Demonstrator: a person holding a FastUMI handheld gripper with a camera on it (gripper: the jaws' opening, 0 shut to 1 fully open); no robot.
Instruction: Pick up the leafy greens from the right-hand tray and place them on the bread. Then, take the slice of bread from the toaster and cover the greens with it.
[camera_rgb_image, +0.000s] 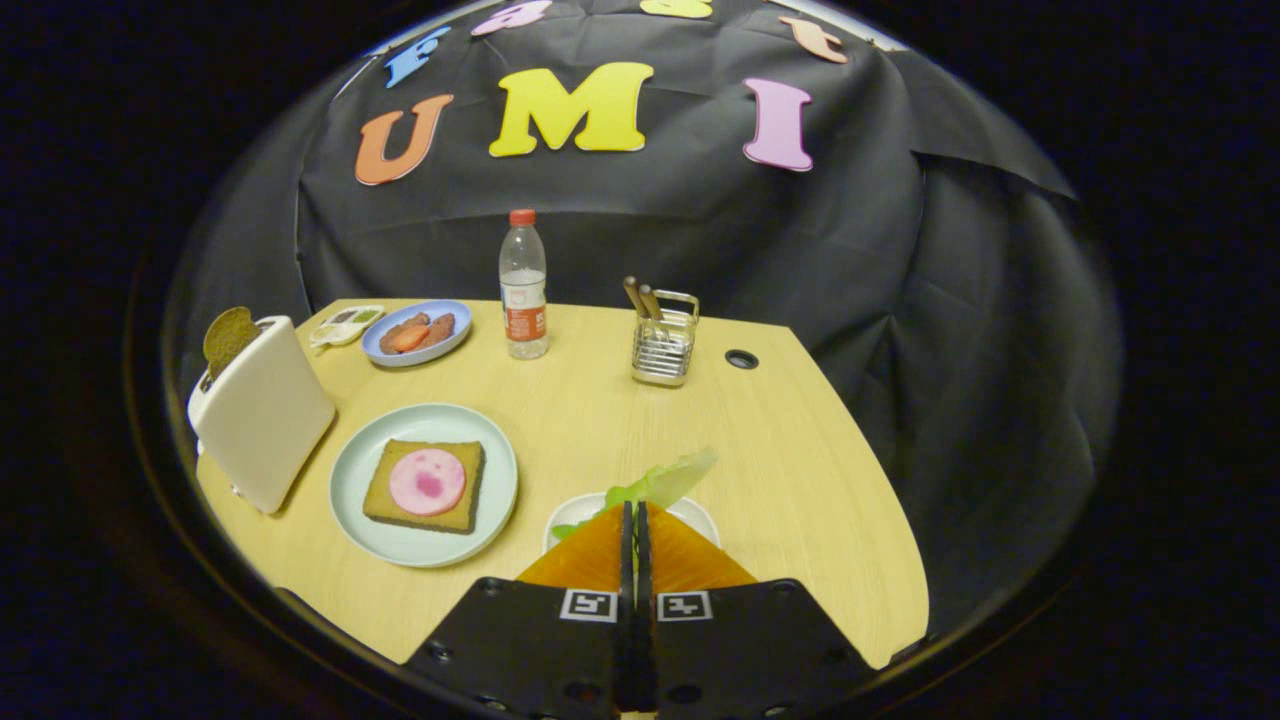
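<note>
My gripper (633, 512) has its two orange fingers pressed together over a small white tray (703, 517). The leafy greens (668, 478) stick out from the fingertips, pale green and frilly, with both fingers pinching their near end. To the left of the fingers, a slice of bread (395, 500) topped with a round pink slice of meat (427, 481) lies on a pale green plate (352, 470). Further left stands a white toaster (262, 410) with a brown slice of bread (229, 338) poking out of its slot.
At the back of the wooden table are a blue plate (385, 352) of sausage pieces, a small white dish (345, 324), a water bottle (523, 290) and a wire holder (664, 345) with utensils. A cable hole (741, 359) lies right of the holder.
</note>
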